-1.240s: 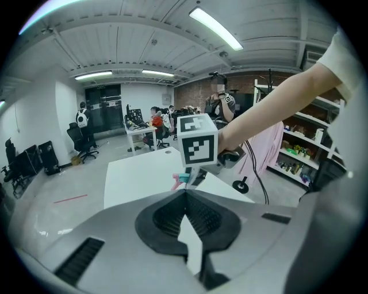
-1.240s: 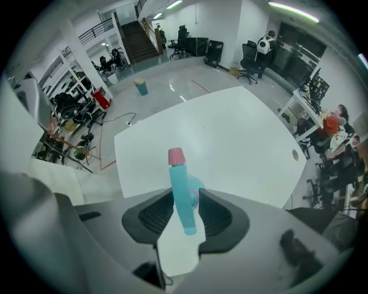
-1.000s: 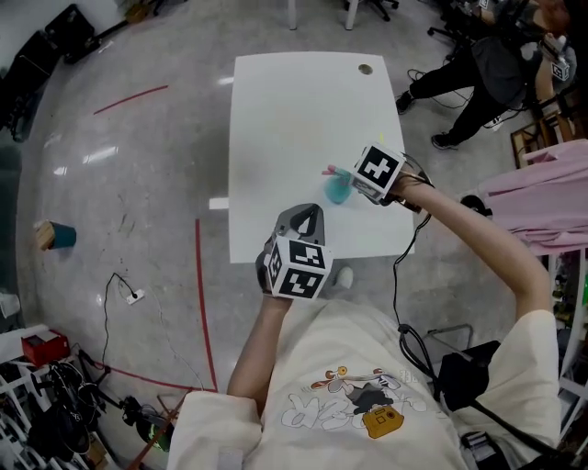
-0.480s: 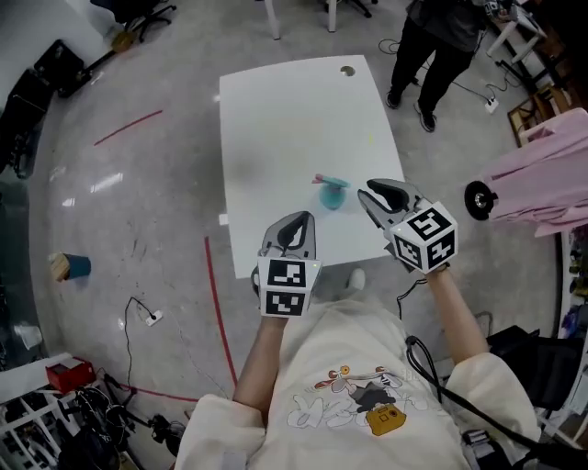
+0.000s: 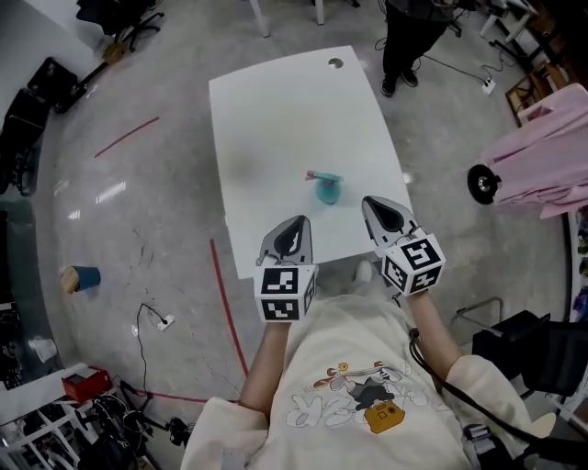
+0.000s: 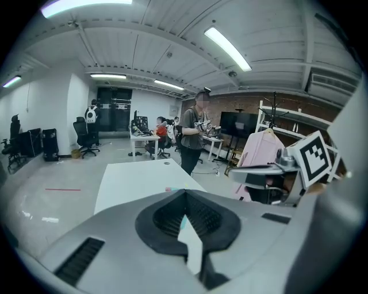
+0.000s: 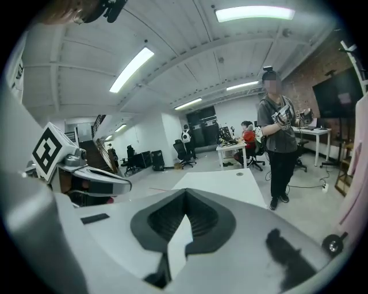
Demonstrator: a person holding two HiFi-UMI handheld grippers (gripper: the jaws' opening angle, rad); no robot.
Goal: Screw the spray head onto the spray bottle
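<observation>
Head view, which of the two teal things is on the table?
The spray bottle, pink at its top, stands on the white table. The other teal thing sits on the grey floor, far left.

Bright ceiling strip lights [image 7: 254, 12], sharp frames, fisheye-curved dark corners, soft floor glare

White table [image 5: 276, 119] on grey floor [image 5: 138, 211]

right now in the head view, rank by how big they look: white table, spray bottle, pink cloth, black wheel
1. white table
2. pink cloth
3. black wheel and spray bottle look about alike, so unranked
</observation>
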